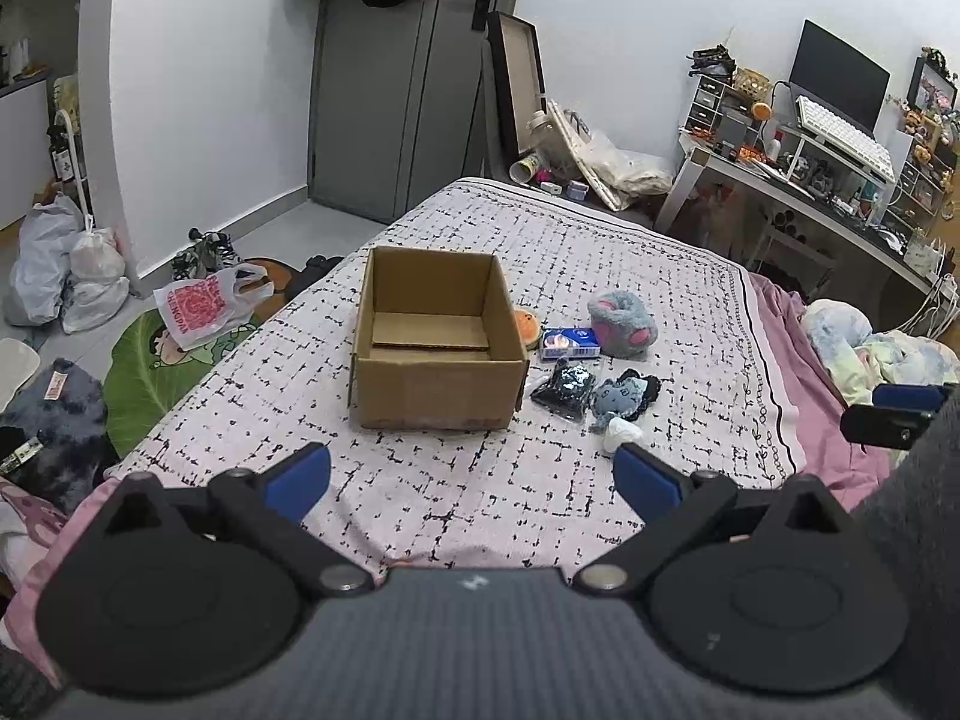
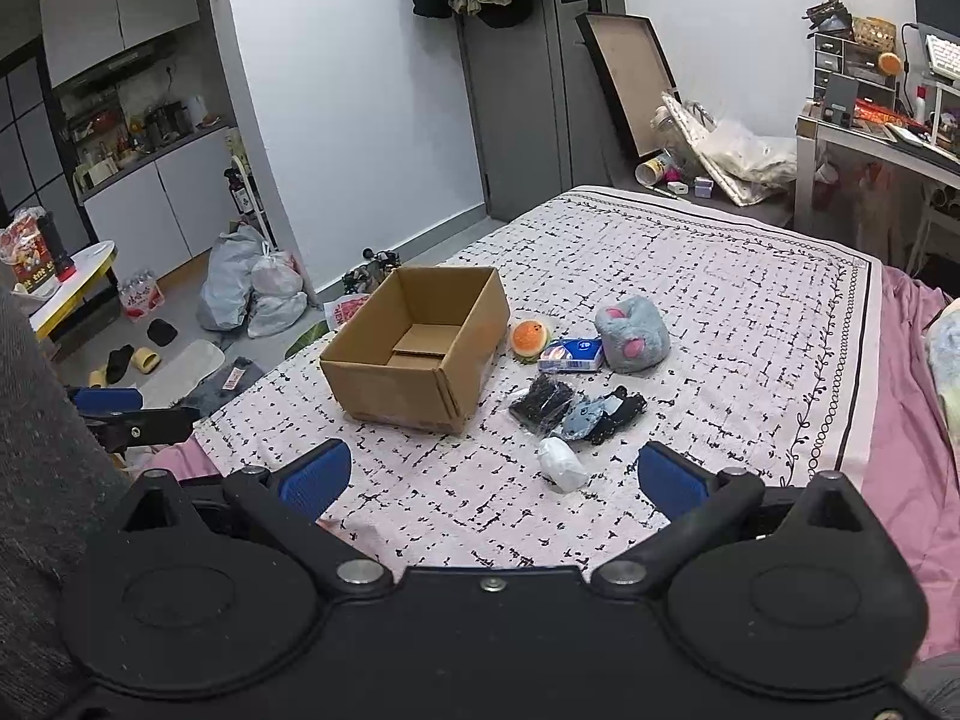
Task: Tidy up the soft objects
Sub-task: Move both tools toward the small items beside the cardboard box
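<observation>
An open, empty cardboard box [image 1: 438, 342] [image 2: 414, 348] stands on the patterned bedspread [image 1: 480, 492] [image 2: 720, 276]. To its right lie a grey-and-pink plush [image 1: 621, 324] [image 2: 633, 333], an orange squishy toy [image 1: 525, 327] [image 2: 531, 339], a blue tissue pack [image 1: 567, 343] [image 2: 570, 355], a black item in clear wrap [image 1: 564, 387] [image 2: 540, 402], a blue-and-black soft item [image 1: 624, 393] [image 2: 600, 411] and a white soft roll [image 1: 621, 432] [image 2: 561, 462]. My left gripper [image 1: 471, 480] is open and empty over the near bed edge. My right gripper [image 2: 492, 477] is open and empty, the white roll just beyond its fingertips.
The right gripper's fingers show at the right edge of the left wrist view [image 1: 894, 414]; the left gripper's show at the left edge of the right wrist view [image 2: 132, 417]. Bags [image 1: 198, 300] and shoes lie on the floor left of the bed. A cluttered desk [image 1: 810, 180] stands at the far right.
</observation>
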`<state>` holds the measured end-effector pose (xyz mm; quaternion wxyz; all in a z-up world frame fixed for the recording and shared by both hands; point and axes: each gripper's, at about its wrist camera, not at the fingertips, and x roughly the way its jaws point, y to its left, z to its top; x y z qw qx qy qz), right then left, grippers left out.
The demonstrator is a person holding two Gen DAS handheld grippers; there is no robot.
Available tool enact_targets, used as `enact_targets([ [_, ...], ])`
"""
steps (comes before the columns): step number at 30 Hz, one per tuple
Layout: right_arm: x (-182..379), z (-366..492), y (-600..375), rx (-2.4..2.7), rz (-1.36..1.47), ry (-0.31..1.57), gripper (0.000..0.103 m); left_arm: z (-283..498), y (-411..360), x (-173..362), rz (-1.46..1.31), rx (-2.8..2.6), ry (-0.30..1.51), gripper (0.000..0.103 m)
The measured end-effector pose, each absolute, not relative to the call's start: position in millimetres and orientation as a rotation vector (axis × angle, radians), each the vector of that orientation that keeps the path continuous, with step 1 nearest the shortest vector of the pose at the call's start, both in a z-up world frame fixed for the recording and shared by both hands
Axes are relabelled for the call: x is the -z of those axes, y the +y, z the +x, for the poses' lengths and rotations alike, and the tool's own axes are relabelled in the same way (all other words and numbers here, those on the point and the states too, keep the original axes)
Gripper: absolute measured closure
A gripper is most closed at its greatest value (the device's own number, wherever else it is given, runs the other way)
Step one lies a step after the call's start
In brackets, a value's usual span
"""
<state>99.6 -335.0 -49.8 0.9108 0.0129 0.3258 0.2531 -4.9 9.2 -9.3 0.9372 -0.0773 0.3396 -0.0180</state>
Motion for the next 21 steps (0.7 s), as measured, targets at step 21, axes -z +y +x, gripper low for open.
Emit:
enact_targets([
  [21,49,98,-336,-0.497,0.034,0.641,0.0,-9,11,-1,-0.114,0.029,0.635,0.003],
])
